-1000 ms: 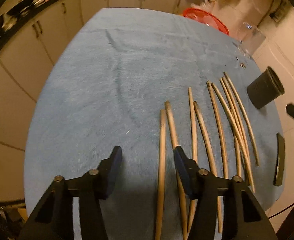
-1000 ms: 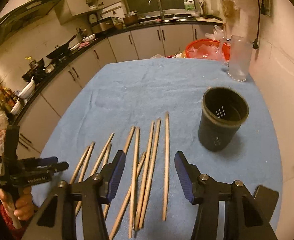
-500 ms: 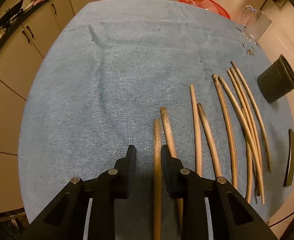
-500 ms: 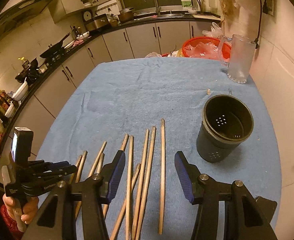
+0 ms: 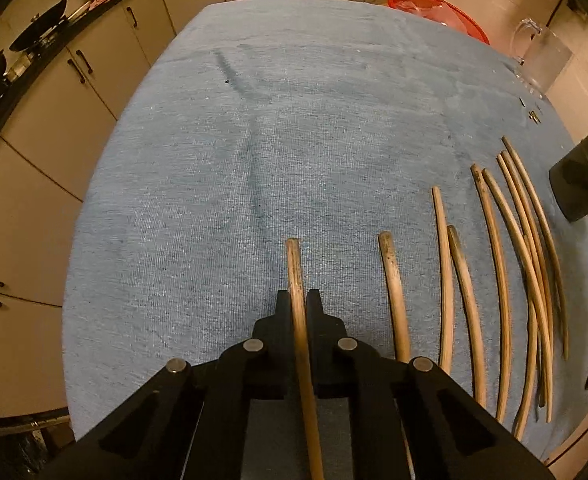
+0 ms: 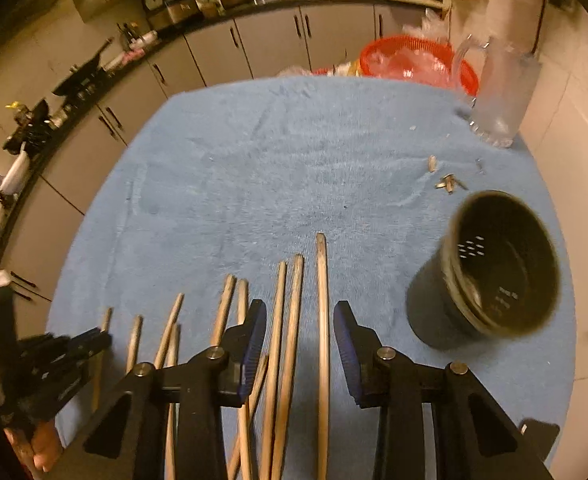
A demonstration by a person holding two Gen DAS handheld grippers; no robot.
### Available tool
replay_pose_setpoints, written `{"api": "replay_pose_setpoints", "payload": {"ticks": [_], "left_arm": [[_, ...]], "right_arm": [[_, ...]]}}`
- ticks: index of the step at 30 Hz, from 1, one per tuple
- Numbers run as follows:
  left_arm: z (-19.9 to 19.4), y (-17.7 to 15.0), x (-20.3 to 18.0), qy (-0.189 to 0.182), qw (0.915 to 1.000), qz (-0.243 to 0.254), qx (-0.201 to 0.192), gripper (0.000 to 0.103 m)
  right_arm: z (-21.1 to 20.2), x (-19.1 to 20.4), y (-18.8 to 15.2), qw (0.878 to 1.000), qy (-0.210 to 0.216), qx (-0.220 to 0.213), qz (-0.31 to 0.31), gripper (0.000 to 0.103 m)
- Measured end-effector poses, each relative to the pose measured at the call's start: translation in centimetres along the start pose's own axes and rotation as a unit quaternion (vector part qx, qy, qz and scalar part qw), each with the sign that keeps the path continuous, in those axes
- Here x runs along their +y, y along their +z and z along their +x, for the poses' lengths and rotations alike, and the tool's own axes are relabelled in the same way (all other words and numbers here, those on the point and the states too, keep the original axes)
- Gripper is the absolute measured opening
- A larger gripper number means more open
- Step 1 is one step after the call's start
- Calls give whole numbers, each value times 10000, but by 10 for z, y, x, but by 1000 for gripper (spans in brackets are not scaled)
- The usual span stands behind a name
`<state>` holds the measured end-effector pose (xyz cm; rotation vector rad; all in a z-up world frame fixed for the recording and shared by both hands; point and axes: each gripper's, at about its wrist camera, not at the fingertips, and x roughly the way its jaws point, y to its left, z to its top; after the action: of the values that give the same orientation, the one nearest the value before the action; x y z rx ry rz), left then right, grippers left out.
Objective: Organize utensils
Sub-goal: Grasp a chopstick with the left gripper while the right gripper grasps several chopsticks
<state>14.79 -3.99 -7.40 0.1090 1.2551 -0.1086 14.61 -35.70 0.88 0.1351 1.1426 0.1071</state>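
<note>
pickup step: left gripper (image 5: 298, 307) clamps one chopstick (image 5: 294, 264); right gripper (image 6: 300, 332) spread, empty. next: carry to black cup (image 6: 490, 272).

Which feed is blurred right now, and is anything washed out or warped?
Right wrist view: motion-smeared, worst on the black holder and glass mug. Left wrist view: sharp; the held chopstick reads clearly. Both: dim orange light, no glare, fisheye bowing the loose chopsticks.
</note>
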Motion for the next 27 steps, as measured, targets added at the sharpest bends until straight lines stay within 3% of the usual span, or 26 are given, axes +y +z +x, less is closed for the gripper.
{"api": "replay_pose_setpoints", "payload": {"ticks": [10,13,19,27], "left_arm": [[8,17,20,-283,9993,134,217,10],[12,26,18,-178,9991,302,248,10],[7,42,-3,6,9986,414,324,9],[8,39,-1,-41,9993,289,216,9]], "right_arm": [[65,-4,29,9974,-395,604,-88,34],[68,-3,35,9972,-421,611,-129,33],[75,-10,43,9965,-83,830,41,17],[65,-17,46,9972,-221,711,41,16]]}}
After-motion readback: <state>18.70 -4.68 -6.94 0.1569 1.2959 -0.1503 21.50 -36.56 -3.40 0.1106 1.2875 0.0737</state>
